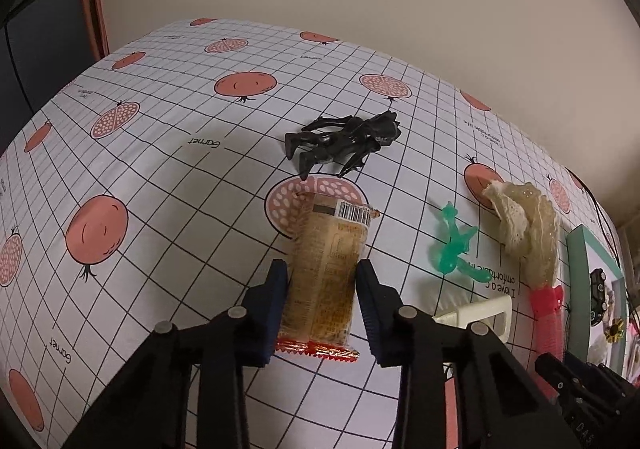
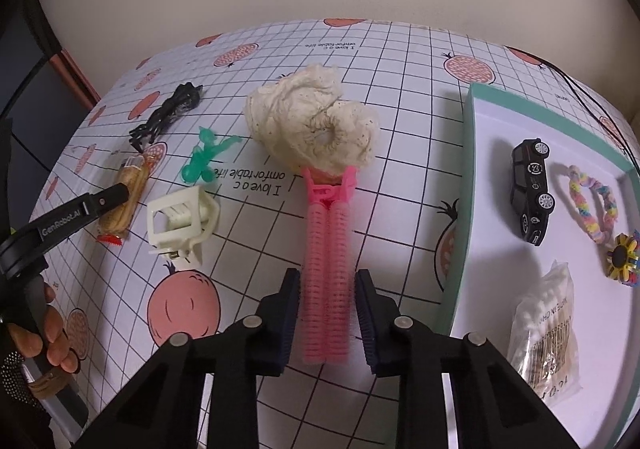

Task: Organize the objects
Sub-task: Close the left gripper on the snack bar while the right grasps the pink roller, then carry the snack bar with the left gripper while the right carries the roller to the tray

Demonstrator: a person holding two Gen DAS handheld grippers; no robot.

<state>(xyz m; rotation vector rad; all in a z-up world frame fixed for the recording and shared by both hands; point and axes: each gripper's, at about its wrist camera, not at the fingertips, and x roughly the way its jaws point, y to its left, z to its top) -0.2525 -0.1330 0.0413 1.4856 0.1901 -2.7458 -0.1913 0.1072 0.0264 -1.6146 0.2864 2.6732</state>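
Observation:
A tan snack packet (image 1: 332,245) with a barcode lies flat on the pomegranate-print tablecloth (image 1: 160,177). My left gripper (image 1: 322,267) is shut on the packet, pads against both long sides. In the right wrist view the same packet (image 2: 132,177) sits at the left. A pink hair roller clip (image 2: 326,233) lies lengthwise on the cloth. My right gripper (image 2: 328,275) is shut on its near half. A cream scrunchie (image 2: 316,125) rests on the roller's far end.
A black toy figure (image 1: 344,141), a green figure (image 2: 204,161) and a white claw clip (image 2: 182,217) lie loose on the cloth. The teal-rimmed tray (image 2: 468,177) at right holds a black toy car (image 2: 532,189), a bracelet (image 2: 592,205), a sunflower clip (image 2: 622,257) and bagged cotton swabs (image 2: 548,333).

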